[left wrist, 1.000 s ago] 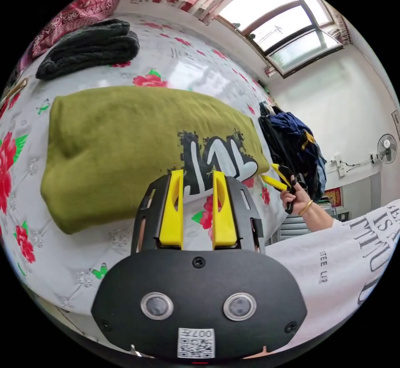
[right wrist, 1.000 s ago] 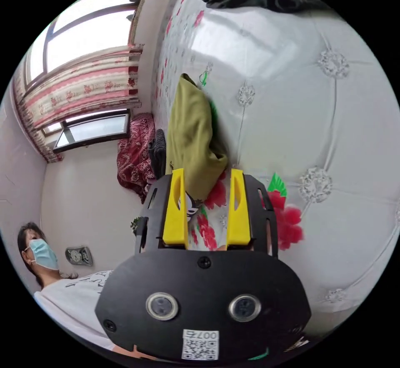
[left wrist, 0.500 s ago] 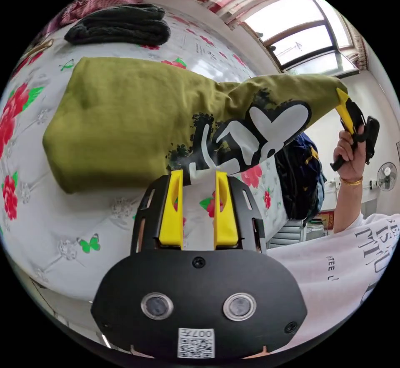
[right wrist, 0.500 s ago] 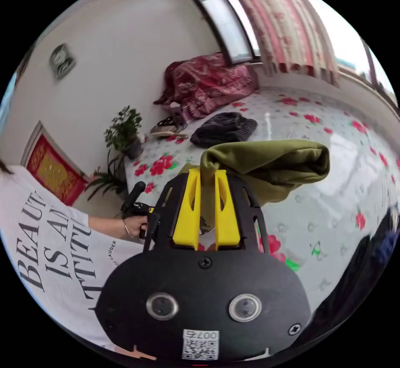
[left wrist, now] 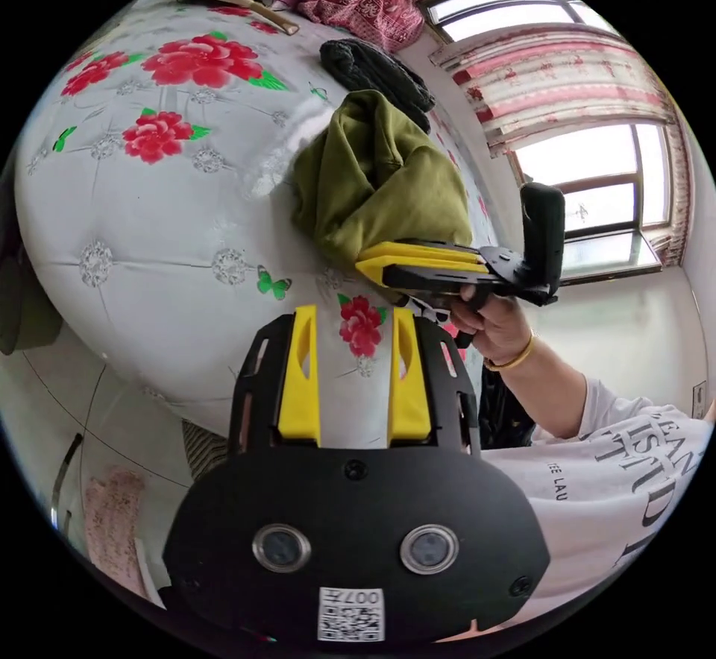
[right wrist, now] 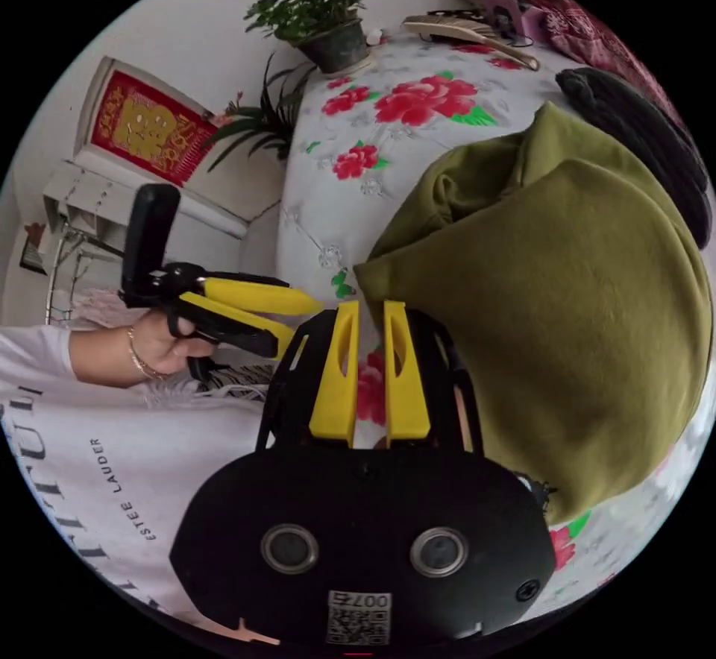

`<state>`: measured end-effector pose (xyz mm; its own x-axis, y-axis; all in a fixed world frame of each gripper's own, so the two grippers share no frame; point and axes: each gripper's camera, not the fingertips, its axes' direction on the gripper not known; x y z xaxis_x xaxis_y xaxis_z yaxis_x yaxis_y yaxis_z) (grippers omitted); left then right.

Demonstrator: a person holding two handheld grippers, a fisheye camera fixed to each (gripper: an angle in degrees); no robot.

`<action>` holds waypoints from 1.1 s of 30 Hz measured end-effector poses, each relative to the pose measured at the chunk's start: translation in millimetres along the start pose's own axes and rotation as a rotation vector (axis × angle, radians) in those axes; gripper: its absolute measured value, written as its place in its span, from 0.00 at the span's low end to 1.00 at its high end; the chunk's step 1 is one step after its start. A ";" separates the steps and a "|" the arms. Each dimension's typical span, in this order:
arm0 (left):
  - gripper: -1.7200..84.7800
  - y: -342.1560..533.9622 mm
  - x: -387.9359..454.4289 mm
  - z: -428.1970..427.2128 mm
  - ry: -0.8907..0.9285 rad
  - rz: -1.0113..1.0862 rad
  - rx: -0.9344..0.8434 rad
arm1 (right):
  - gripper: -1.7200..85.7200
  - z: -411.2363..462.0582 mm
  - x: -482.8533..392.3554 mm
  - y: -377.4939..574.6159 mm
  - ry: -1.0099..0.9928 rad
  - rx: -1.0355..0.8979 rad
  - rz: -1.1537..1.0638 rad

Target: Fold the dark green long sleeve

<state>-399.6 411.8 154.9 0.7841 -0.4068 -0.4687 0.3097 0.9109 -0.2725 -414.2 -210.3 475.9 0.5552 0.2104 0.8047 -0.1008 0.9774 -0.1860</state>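
**Gripping the green top at the bed's near edge**

Your right gripper (right wrist: 365, 316) has its jaws pinched on a corner of the dark green long sleeve (right wrist: 567, 301), bunched on the flowered bedspread (left wrist: 149, 204). The left gripper view shows a window (left wrist: 589, 197); the right gripper view shows a potted plant (right wrist: 321, 3). Your left gripper (left wrist: 347, 323) hovers with jaws apart, holding nothing, hand (right wrist: 160, 346) level beside the bed.

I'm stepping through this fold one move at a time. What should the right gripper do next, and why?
Probably lower the corner and open: the right gripper is shut on the green top's edge, already carried over onto itself on the bed. The left gripper is open, apart.
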 end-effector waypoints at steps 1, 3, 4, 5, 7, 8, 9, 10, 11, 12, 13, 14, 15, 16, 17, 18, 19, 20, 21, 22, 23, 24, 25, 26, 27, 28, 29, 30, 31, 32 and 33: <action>0.18 -0.5 -0.9 -1.0 0.006 -0.006 0.002 | 0.13 -19.6 12.2 7.8 -0.098 0.056 0.010; 0.20 -5.9 -3.9 -3.0 0.025 -0.025 0.006 | 0.13 -59.5 28.0 29.3 -0.207 0.177 0.002; 0.21 -10.8 -6.2 -4.5 0.046 -0.038 0.013 | 0.13 -90.0 43.0 52.6 -0.240 0.290 0.022; 0.21 -13.8 -7.6 -5.3 0.059 -0.045 0.017 | 0.13 -119.7 65.3 82.9 -0.267 0.408 0.070; 0.24 -25.6 -12.2 -7.1 0.104 -0.058 0.027 | 0.14 -152.1 107.9 134.3 -0.271 0.566 0.189; 0.26 -35.6 -15.2 -5.9 0.128 -0.057 0.024 | 0.14 -163.6 141.2 167.7 -0.267 0.627 0.297; 0.28 -46.7 -18.0 -2.8 0.140 -0.048 0.014 | 0.15 -166.7 158.1 183.3 -0.265 0.645 0.350; 0.29 -58.6 -21.1 2.3 0.151 -0.040 0.002 | 0.15 -167.7 191.5 212.6 -0.263 0.658 0.468; 0.29 -65.0 -23.0 5.6 0.159 -0.038 -0.007 | 0.16 -164.7 221.4 239.1 -0.281 0.659 0.583; 0.29 -78.4 -27.3 13.3 0.186 -0.043 -0.025 | 0.16 -162.7 233.5 251.1 -0.293 0.664 0.626; 0.28 -85.3 -29.7 17.6 0.202 -0.049 -0.034 | 0.16 -157.9 252.8 272.2 -0.307 0.677 0.706; 0.28 -98.9 -34.2 26.7 0.235 -0.067 -0.055 | 0.17 -152.7 266.3 286.9 -0.314 0.686 0.773; 0.24 -112.0 -38.3 35.6 0.262 -0.090 -0.079 | 0.17 -150.0 271.7 291.5 -0.316 0.689 0.796; 0.22 -118.1 -40.0 39.2 0.274 -0.098 -0.089 | 0.18 -143.7 282.4 296.4 -0.319 0.687 0.835; 0.18 -129.1 -44.1 43.8 0.239 -0.129 -0.109 | 0.18 -136.3 293.7 295.9 -0.319 0.677 0.871; 0.15 -139.4 -47.6 47.4 0.216 -0.135 -0.143 | 0.18 -132.3 299.9 294.4 -0.321 0.675 0.888; 0.15 -144.3 -48.5 49.0 0.222 -0.126 -0.159 | 0.18 -123.7 313.3 289.7 -0.334 0.674 0.917; 0.13 -152.8 -48.7 50.4 0.230 -0.092 -0.189 | 0.18 -113.3 327.3 281.7 -0.355 0.673 0.942; 0.12 -159.9 -48.1 50.4 0.236 -0.048 -0.215 | 0.18 -107.3 334.4 276.7 -0.374 0.674 0.952; 0.12 -166.8 -49.6 48.7 0.248 -0.014 -0.230 | 0.18 -93.6 347.5 265.1 -0.427 0.678 0.978; 0.12 -170.6 -51.6 46.8 0.253 -0.003 -0.231 | 0.18 -84.1 354.7 254.4 -0.413 0.682 1.049; 0.11 -179.1 -58.1 40.9 0.253 0.004 -0.222 | 0.18 -81.6 354.9 247.3 -0.383 0.680 1.072; 0.11 -183.8 -62.7 36.7 0.244 0.002 -0.213 | 0.18 -77.6 351.7 227.1 -0.322 0.679 1.082; 0.11 -194.7 -75.7 24.9 0.219 -0.013 -0.195 | 0.17 -71.3 348.6 201.4 -0.295 0.683 1.075; 0.11 -207.6 -93.2 7.9 0.194 -0.031 -0.170 | 0.17 -66.4 347.9 187.0 -0.297 0.683 1.071; 0.11 -222.4 -114.1 -13.9 0.166 -0.044 -0.139 | 0.17 -53.9 348.3 153.7 -0.316 0.672 1.054; 0.11 -230.2 -125.4 -26.3 0.149 -0.051 -0.121 | 0.17 -37.9 349.5 113.5 -0.346 0.651 1.025; 0.11 -246.8 -148.6 -53.8 0.100 -0.060 -0.076 | 0.17 -28.9 349.8 91.5 -0.363 0.639 1.008; 0.11 -255.9 -160.5 -68.8 0.069 -0.063 -0.049 | 0.17 -9.7 348.1 42.8 -0.394 0.613 0.969; 0.11 -274.7 -183.8 -100.8 -0.012 -0.074 0.016 | 0.17 11.5 342.5 -12.6 -0.417 0.577 0.920; 0.11 -292.7 -204.3 -134.6 -0.121 -0.094 0.096 | 0.18 22.4 338.1 -42.7 -0.425 0.552 0.888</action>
<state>-722.8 219.1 217.3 0.8065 -0.4842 -0.3393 0.4300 0.8742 -0.2256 -240.7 -180.4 768.5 -0.2103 0.7235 0.6575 -0.7293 0.3318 -0.5984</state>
